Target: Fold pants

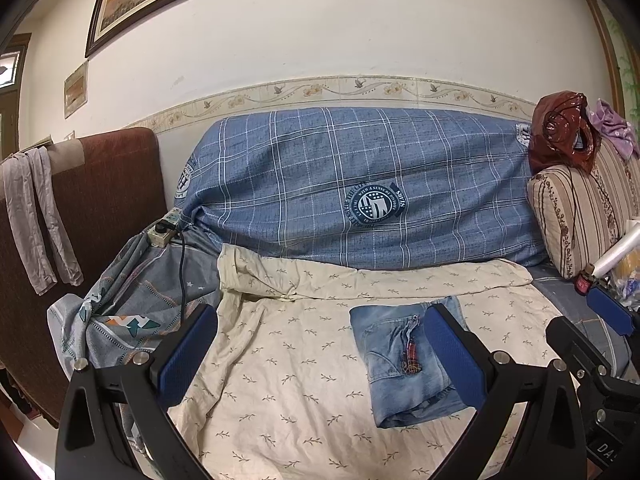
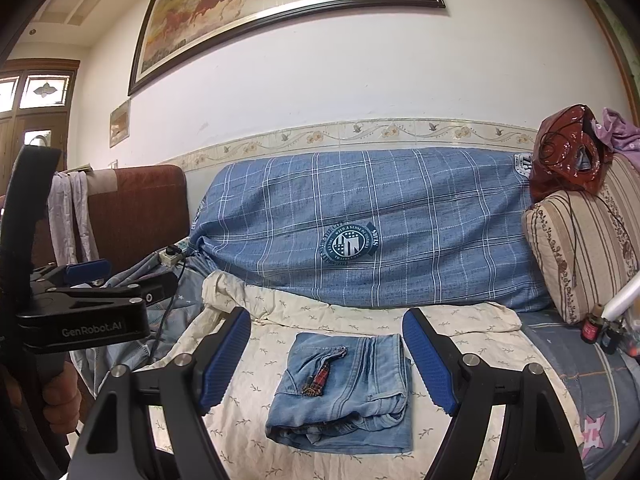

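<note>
Nearest the right wrist camera, the right gripper (image 2: 326, 354) stands with jaws wide apart, empty, hovering short of the jeans (image 2: 342, 392). The left gripper (image 1: 320, 354) is likewise spread and holds nothing. The jeans lie folded into a compact square on the cream sheet (image 2: 248, 400), mid-sofa, in front of the blue cushion (image 2: 372, 224). Judged: denim is soft but thick, moderately heavy, non-slippery, not fragile. Grip the stacked layers at a side edge; the loose near hems may splay.
</note>
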